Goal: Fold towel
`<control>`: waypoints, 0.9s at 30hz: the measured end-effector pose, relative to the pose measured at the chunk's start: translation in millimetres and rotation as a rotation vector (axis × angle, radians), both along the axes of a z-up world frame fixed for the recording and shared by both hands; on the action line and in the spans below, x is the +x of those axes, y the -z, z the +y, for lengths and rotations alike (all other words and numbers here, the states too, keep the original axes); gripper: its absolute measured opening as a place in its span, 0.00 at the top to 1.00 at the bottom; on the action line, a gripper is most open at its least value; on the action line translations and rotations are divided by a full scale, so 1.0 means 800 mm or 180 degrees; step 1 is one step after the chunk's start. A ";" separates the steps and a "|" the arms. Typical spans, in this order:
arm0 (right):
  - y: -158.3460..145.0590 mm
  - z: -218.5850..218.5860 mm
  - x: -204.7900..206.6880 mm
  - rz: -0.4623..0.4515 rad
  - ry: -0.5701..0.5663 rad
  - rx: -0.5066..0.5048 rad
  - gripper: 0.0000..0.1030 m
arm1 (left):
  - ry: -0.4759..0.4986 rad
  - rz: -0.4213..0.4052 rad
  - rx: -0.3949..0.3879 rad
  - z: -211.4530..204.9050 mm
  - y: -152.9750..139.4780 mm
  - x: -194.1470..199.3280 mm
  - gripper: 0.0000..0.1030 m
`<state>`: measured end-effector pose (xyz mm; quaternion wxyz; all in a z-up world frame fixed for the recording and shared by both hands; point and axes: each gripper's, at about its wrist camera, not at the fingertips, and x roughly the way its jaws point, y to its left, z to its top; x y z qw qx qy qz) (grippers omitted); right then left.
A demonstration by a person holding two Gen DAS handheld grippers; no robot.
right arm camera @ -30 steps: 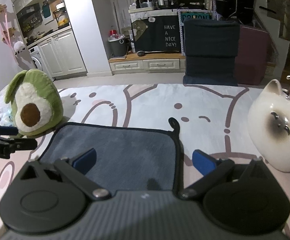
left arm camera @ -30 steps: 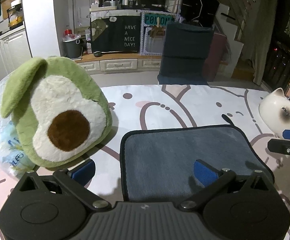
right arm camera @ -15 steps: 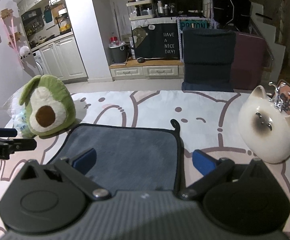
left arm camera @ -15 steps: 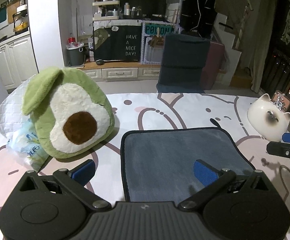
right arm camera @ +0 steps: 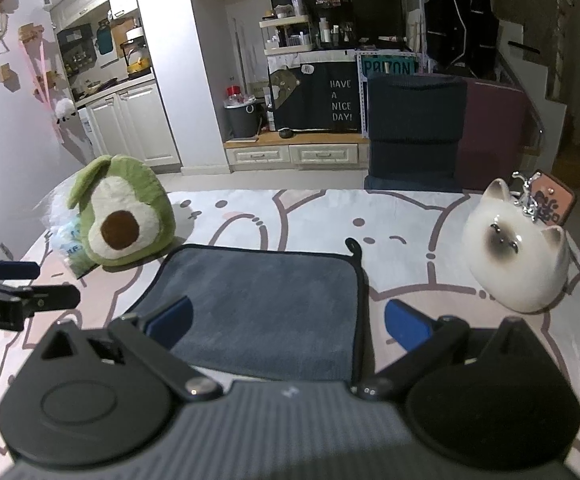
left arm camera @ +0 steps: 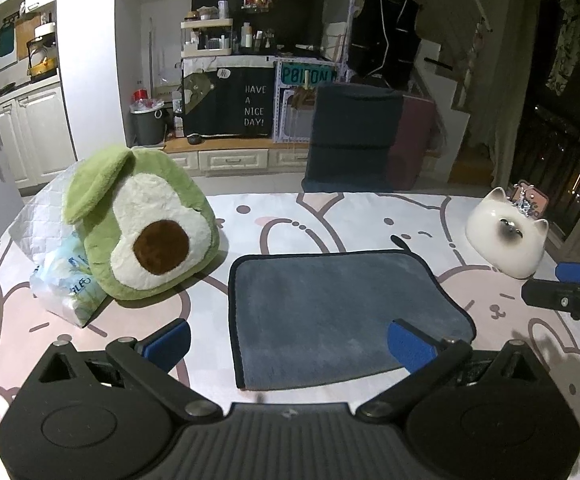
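Left gripper point(left arm camera: 288, 344): black body, ribbed grey centre housing, round discs each side, silver pivot screws, blue finger pads point(left arm camera: 407, 345). Right gripper point(right arm camera: 286, 322): same build; fingertip skin lower left.

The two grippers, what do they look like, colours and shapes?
Both match: the left gripper and right gripper have matte black ribbed bodies, round black discs either side, black linkage arms with silver pivots, and blue-padded jaws. No cables or sleeves are visible.

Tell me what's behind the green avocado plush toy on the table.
Behind the green avocado plush toy, a white quilted bag and a crinkly blue-printed plastic pack poke out at its left. Whatever sits directly behind is hidden.
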<state>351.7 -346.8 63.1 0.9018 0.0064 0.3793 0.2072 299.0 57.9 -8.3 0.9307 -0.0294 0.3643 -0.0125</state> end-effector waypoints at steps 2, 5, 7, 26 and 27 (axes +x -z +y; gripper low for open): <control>-0.005 -0.001 -0.010 -0.0013 0.0003 -0.0009 0.00 | -0.0013 -0.0031 -0.0005 -0.002 -0.005 -0.009 0.00; -0.013 -0.004 -0.026 -0.0046 -0.0008 -0.0022 0.00 | -0.0021 -0.0078 -0.0007 -0.005 -0.013 -0.026 0.00; -0.017 -0.006 -0.035 -0.0068 -0.0004 -0.0020 0.00 | -0.0014 -0.0110 -0.0004 -0.007 -0.018 -0.036 0.00; -0.060 -0.020 -0.125 -0.0304 -0.0055 -0.0026 0.00 | -0.0030 -0.0360 0.0145 -0.034 -0.059 -0.136 0.00; -0.062 -0.021 -0.130 -0.0317 -0.0058 -0.0023 0.00 | -0.0030 -0.0370 0.0144 -0.035 -0.061 -0.140 0.00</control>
